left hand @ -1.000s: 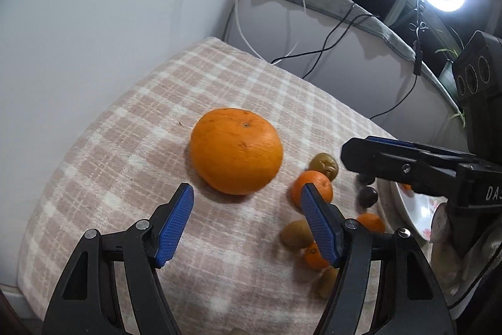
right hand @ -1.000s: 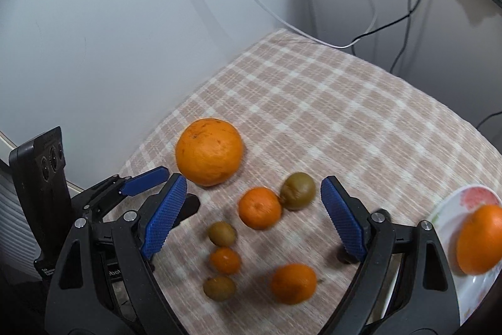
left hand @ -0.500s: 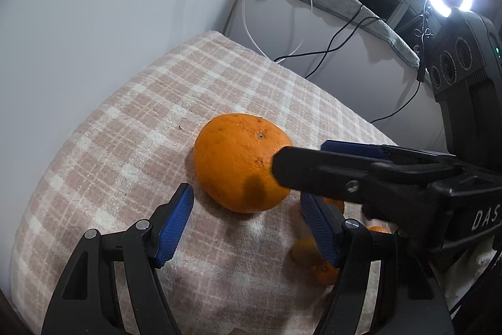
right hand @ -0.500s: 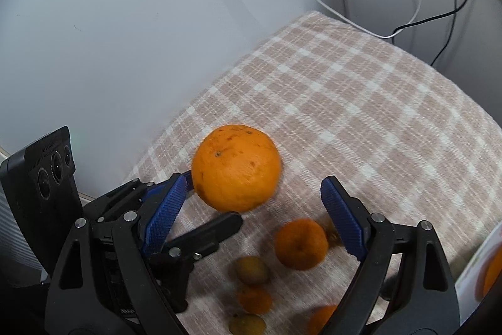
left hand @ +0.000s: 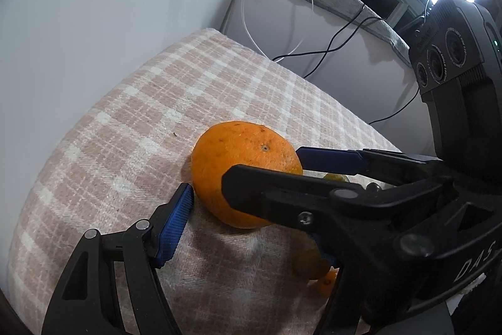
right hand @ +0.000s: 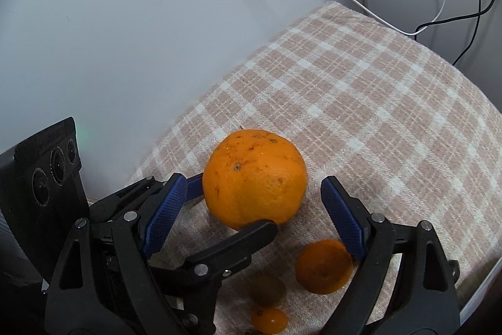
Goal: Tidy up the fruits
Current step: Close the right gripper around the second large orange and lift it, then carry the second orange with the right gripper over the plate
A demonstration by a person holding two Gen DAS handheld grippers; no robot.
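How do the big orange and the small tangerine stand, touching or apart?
Apart. The right wrist view shows checked cloth between the big orange and the small tangerine.

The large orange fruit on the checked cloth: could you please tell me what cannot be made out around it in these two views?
- Left wrist view: the black right gripper crosses the frame, hiding the left gripper's other finger and most small fruits.
- Both views: whether any blue pad touches the large orange fruit is unclear.
- Right wrist view: the bottom edge cuts off the smallest orange fruit.
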